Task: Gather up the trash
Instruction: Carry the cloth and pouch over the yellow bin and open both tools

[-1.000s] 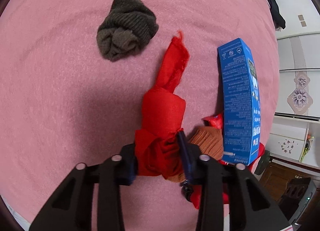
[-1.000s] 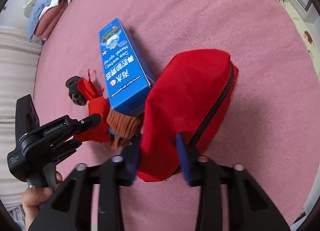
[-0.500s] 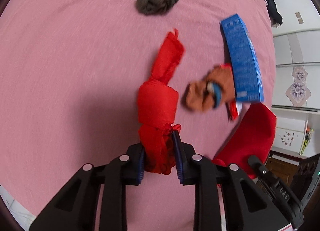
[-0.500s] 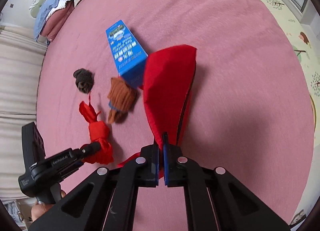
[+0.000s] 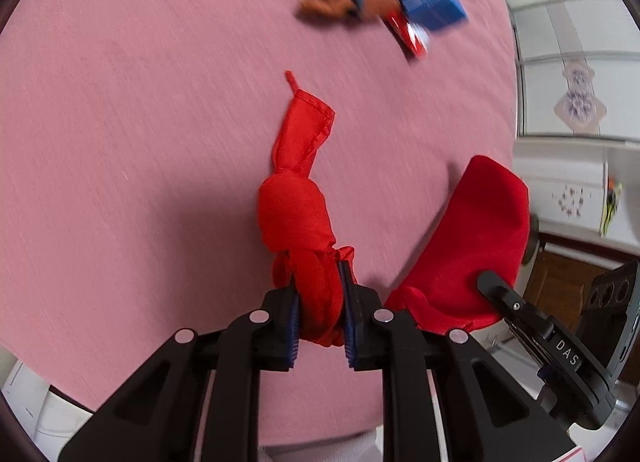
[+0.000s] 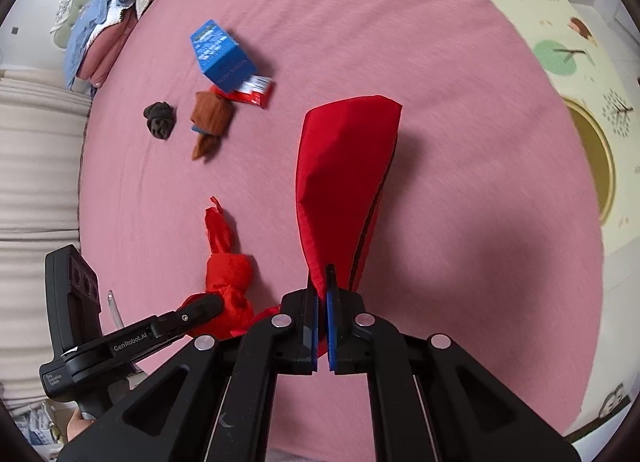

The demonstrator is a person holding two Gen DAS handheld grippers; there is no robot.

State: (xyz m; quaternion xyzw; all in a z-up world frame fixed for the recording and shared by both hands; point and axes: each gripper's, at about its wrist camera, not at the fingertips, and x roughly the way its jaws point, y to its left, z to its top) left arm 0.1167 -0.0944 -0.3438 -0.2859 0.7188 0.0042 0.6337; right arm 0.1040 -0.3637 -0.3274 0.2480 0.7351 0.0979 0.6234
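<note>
The left claw squeezes the knotted red cloth. The right claw pinches the edge of the red bag. Both hang over the pink bed. A blue box, brown sock and dark sock lie near the pillow end

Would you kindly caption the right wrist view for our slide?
Right gripper pinches the red zippered pouch above the pink bedspread; left gripper clamps a knotted red cloth.
</note>
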